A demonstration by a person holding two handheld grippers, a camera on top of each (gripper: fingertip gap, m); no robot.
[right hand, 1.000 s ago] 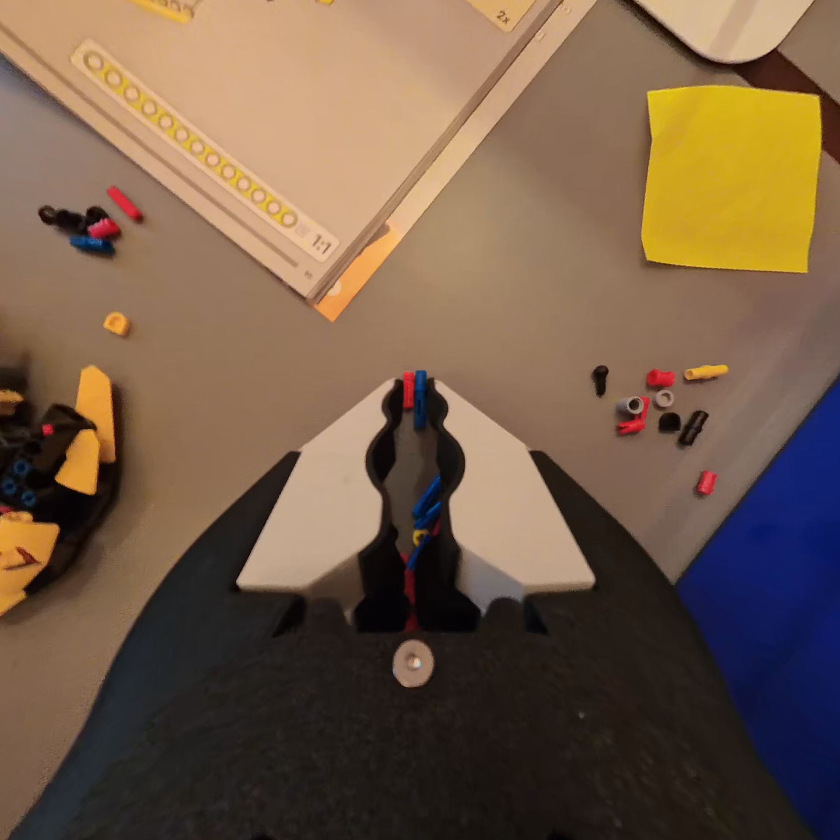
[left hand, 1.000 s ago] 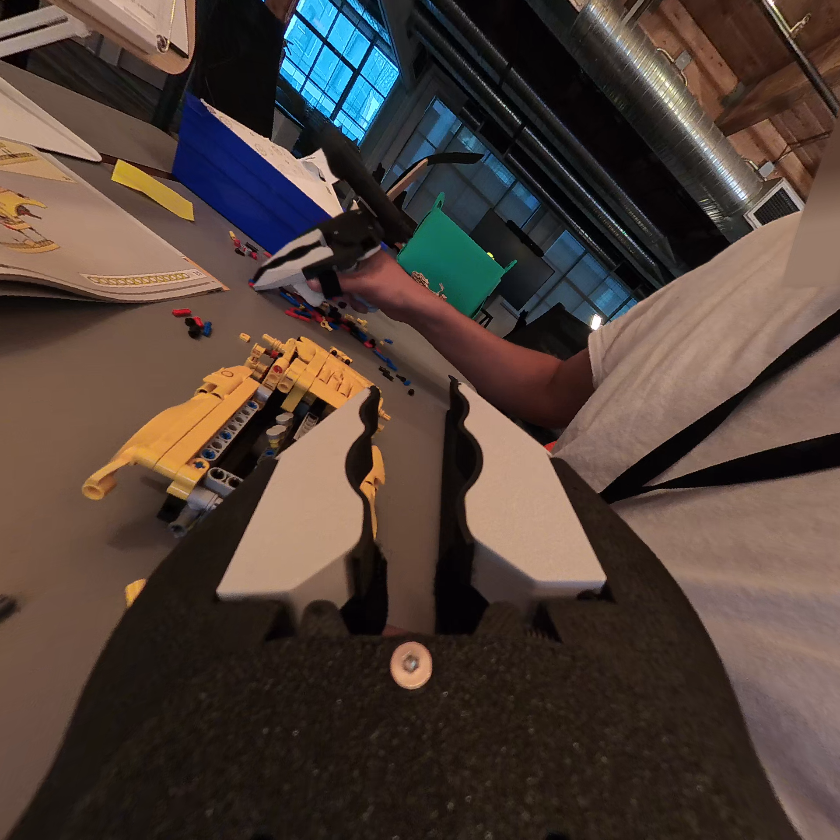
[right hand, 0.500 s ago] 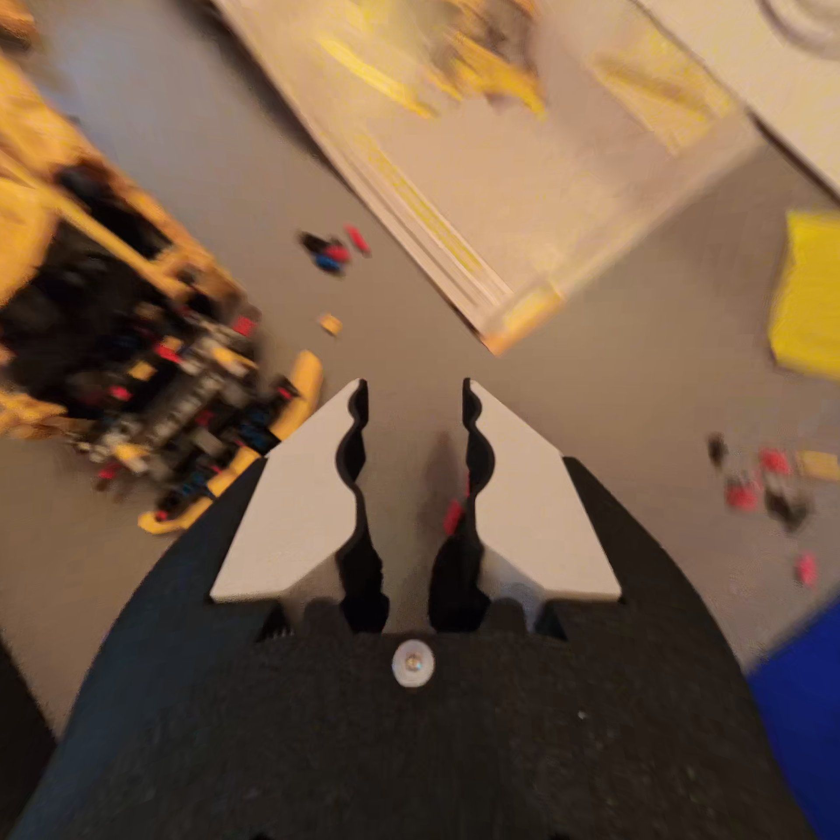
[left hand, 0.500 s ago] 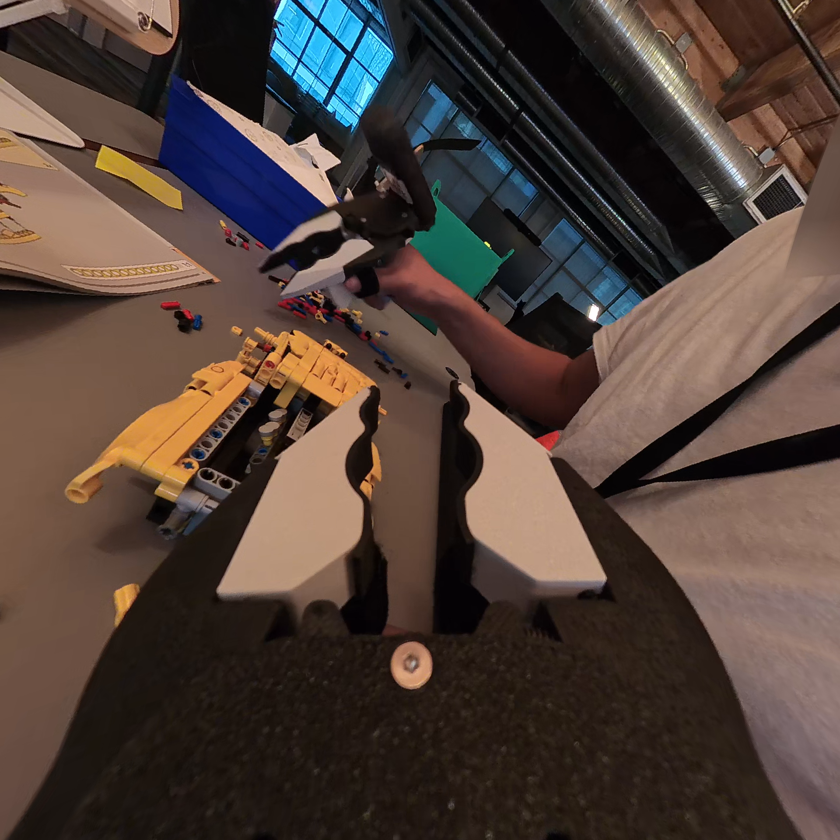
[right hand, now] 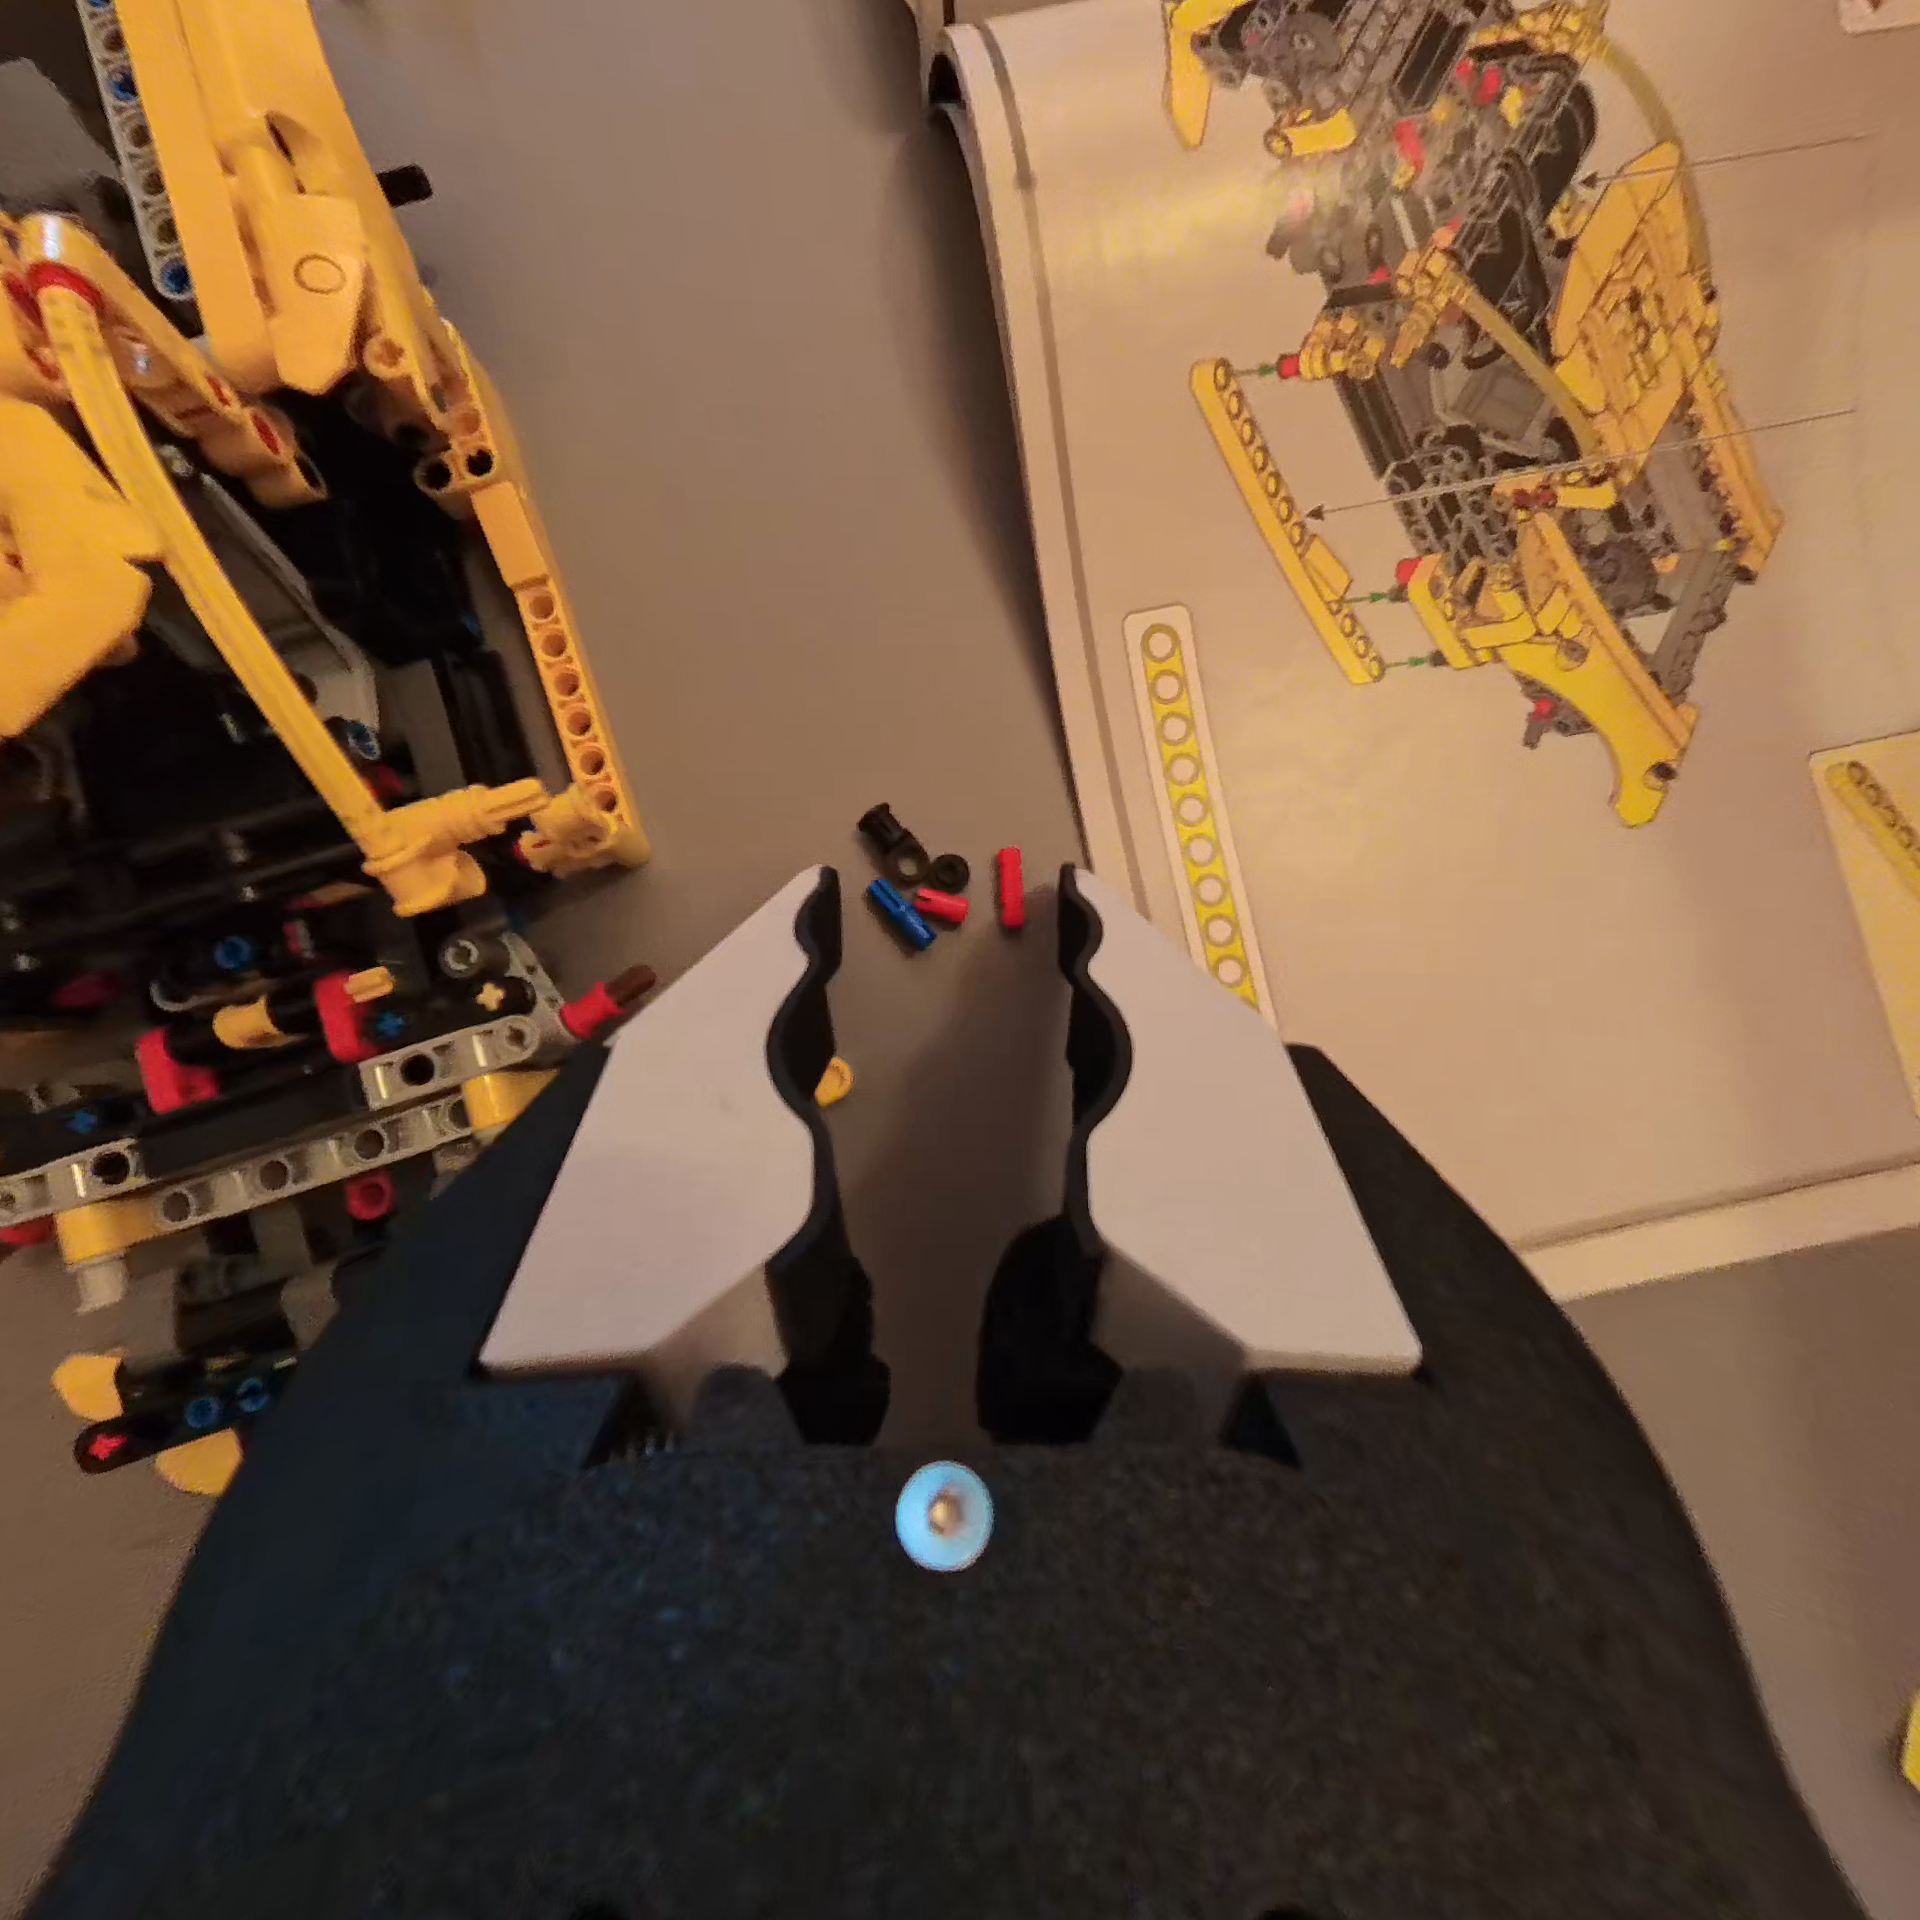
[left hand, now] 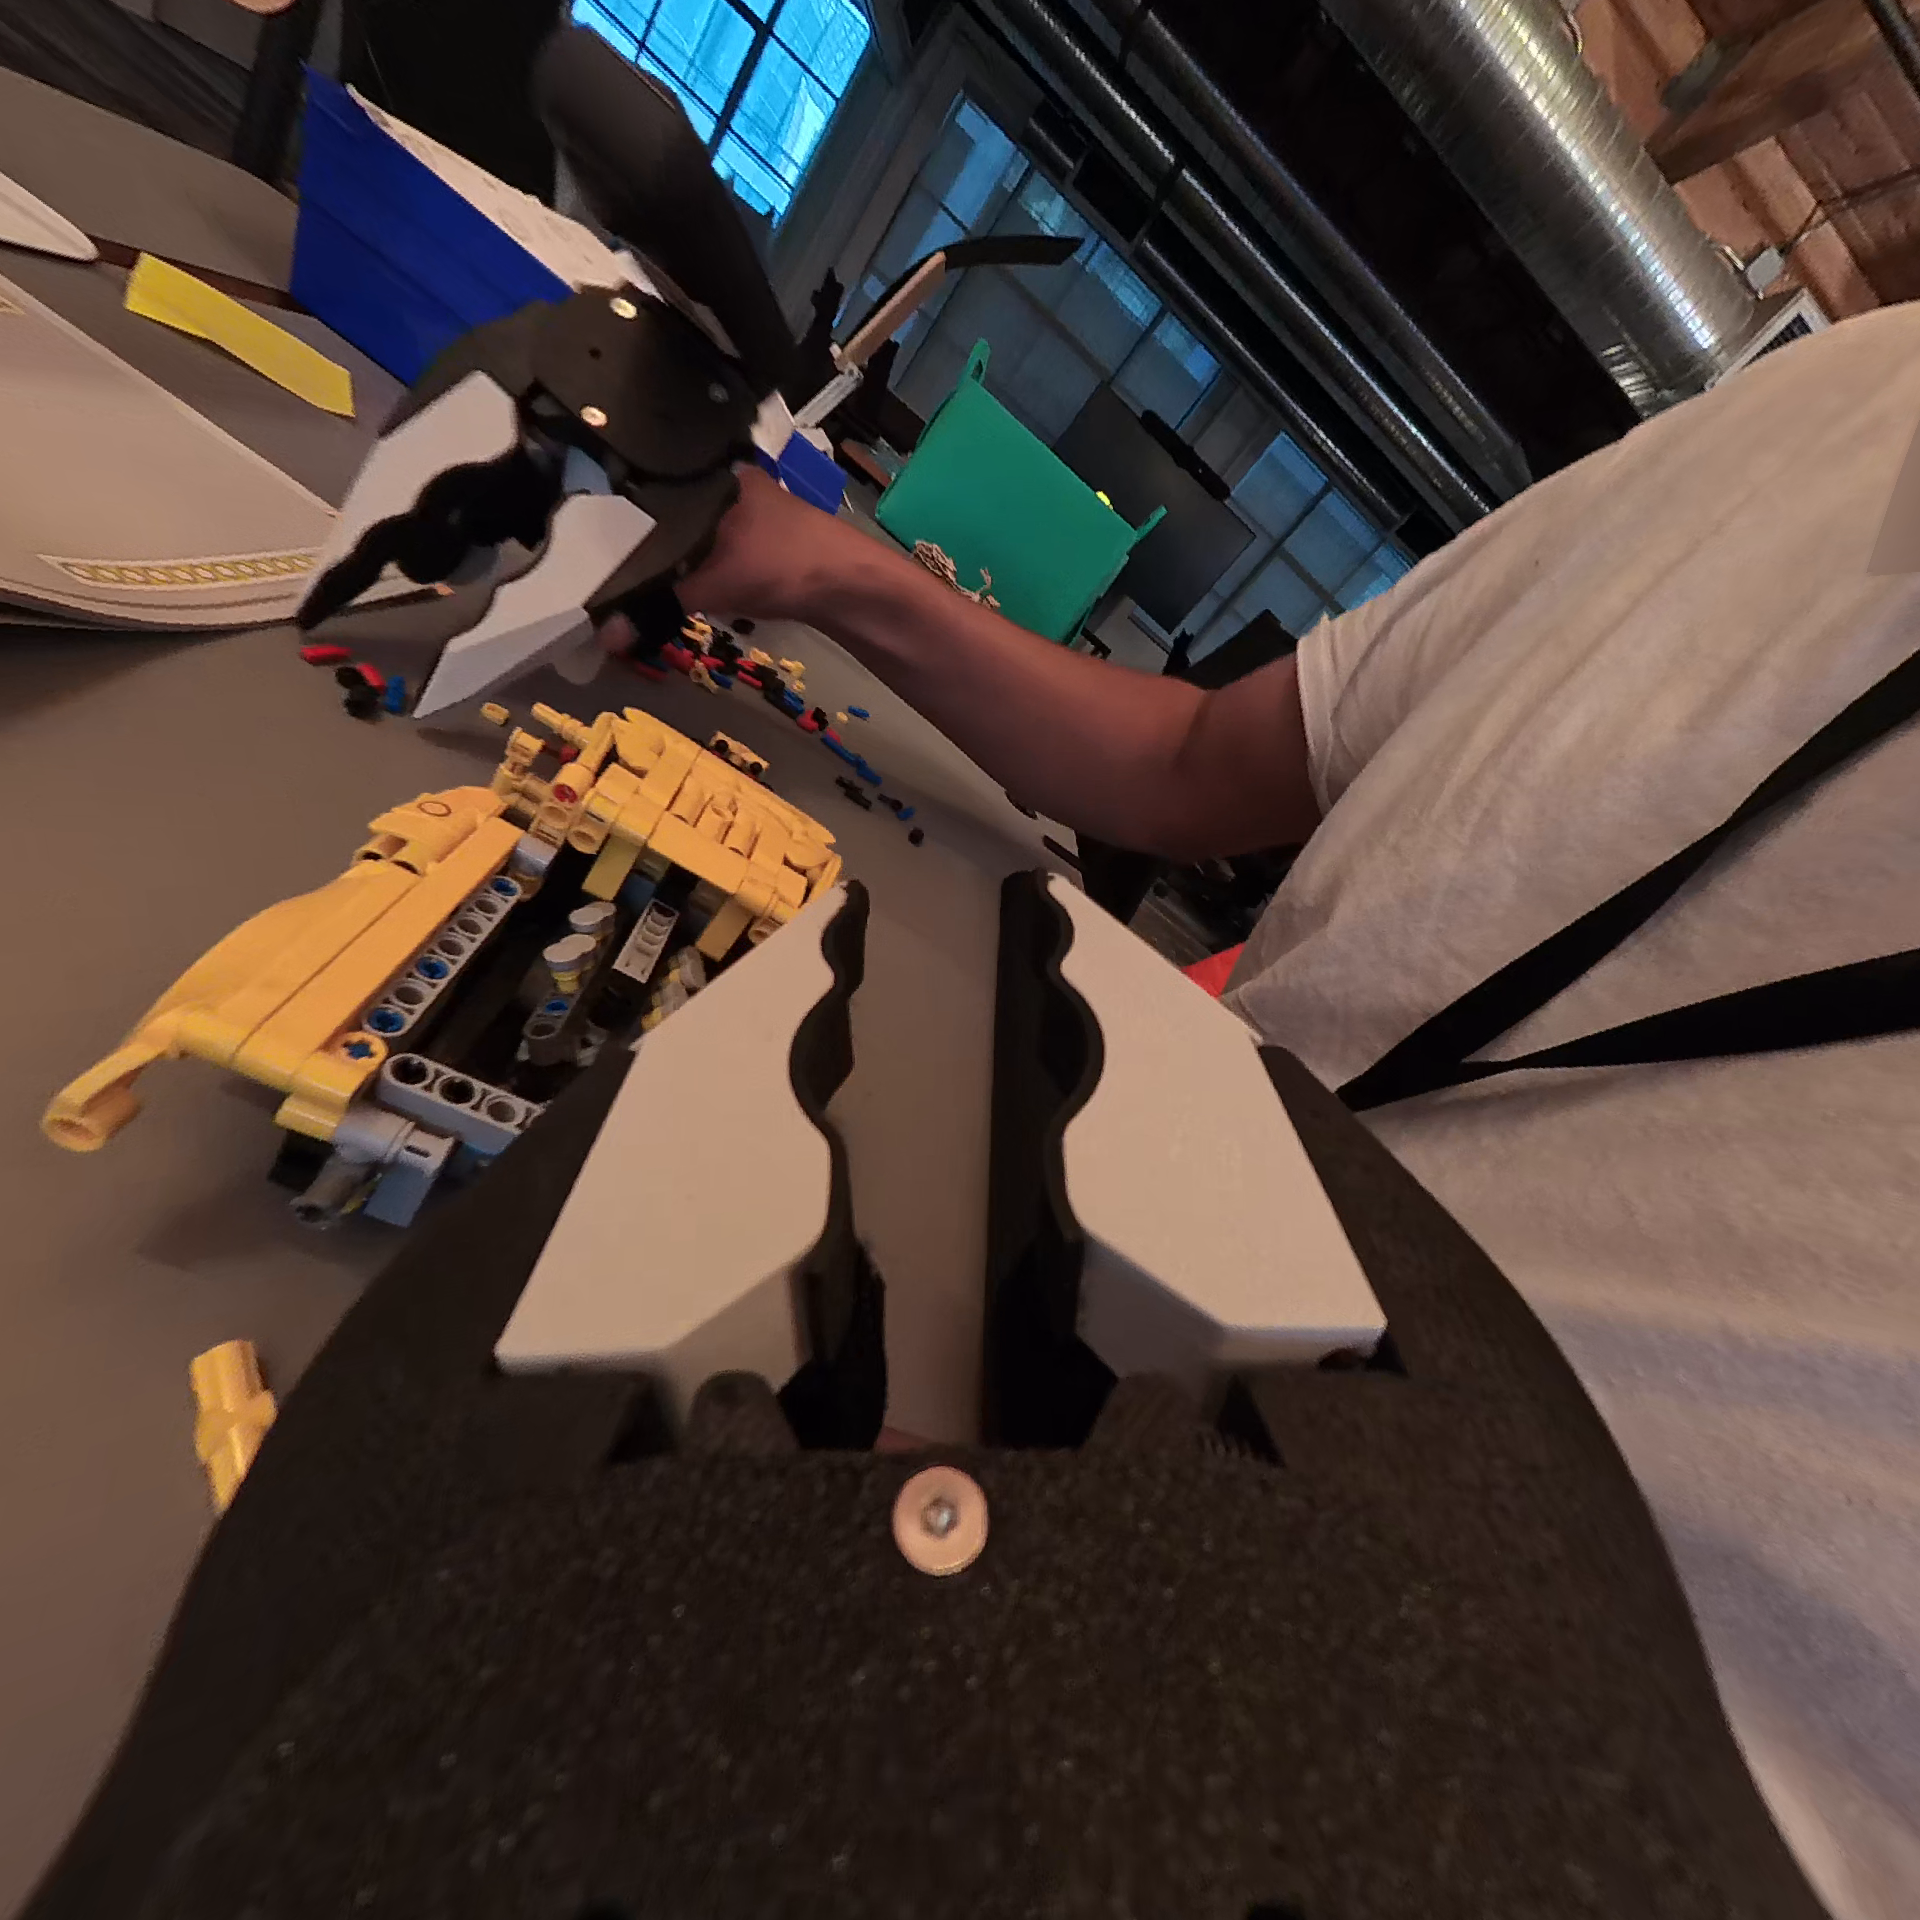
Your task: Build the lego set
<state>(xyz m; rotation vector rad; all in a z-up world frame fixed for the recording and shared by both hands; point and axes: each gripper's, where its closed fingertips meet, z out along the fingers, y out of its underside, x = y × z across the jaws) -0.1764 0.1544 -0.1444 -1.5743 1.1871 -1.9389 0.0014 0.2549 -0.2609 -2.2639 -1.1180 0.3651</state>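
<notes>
The left hand-held gripper (left hand: 927, 904) has its jaws a little apart with nothing between them; it hangs over the grey counter (left hand: 125, 831) just right of the yellow model (left hand: 468, 935), not touching it. The right hand-held gripper (right hand: 940, 883) is parted wider, also empty, with its tips above a small cluster of pins (right hand: 925, 888): black, blue and red, lying loose between the model and the booklet (right hand: 1455, 727). In the left wrist view the same right hand-held gripper shows farther off, gripped by a hand (left hand: 748, 561), jaws apart, over the counter past the model.

On the counter, from left to right in the right wrist view: the model, a half-built yellow and black frame with grey holed beams and red and blue connectors; the pin cluster; a small yellow piece (right hand: 834, 1081) partly hidden by the left finger; then the open booklet, showing a drawing of a yellow machine.

The left wrist view adds a stray yellow piece (left hand: 231, 1413) near the camera, a yellow note (left hand: 239, 332), a blue bin (left hand: 416, 249), more loose parts (left hand: 769, 675) scattered beyond the model, and a green bin (left hand: 1008, 499). Behind stand large windows and a silver duct (left hand: 1558, 177) overhead. A person in a white shirt (left hand: 1610, 831) fills the right.
</notes>
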